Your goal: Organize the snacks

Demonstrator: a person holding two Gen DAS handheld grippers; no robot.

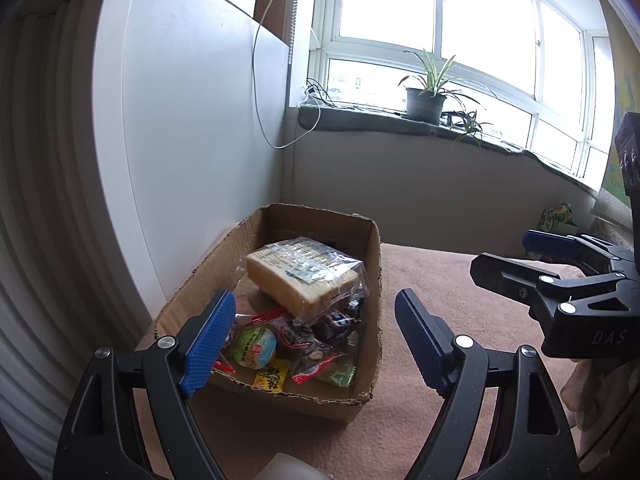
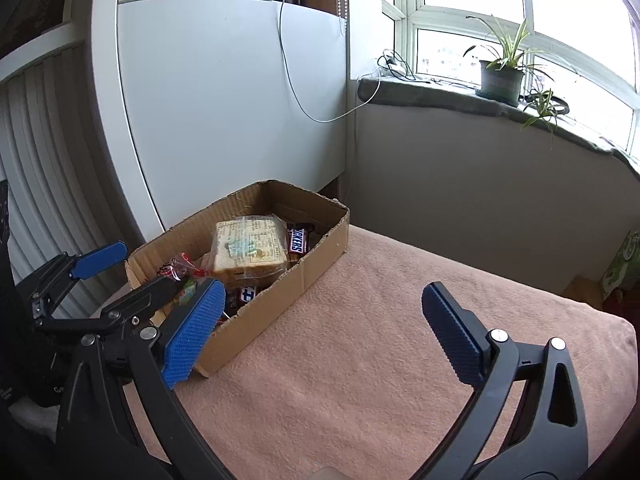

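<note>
Both pairs of jaws are being held wide apart with nothing between them: the left gripper is being kept over the near end of the cardboard box, the right gripper over the pink cloth beside it. Inside the box, a wrapped bread slice is being carried on top of small snack packets and a Snickers bar.

A cardboard box is set on a cloth-covered surface, against the wall panel. Wrapped bread is laid atop smaller snack packets inside. A potted plant is stood on the windowsill behind.
</note>
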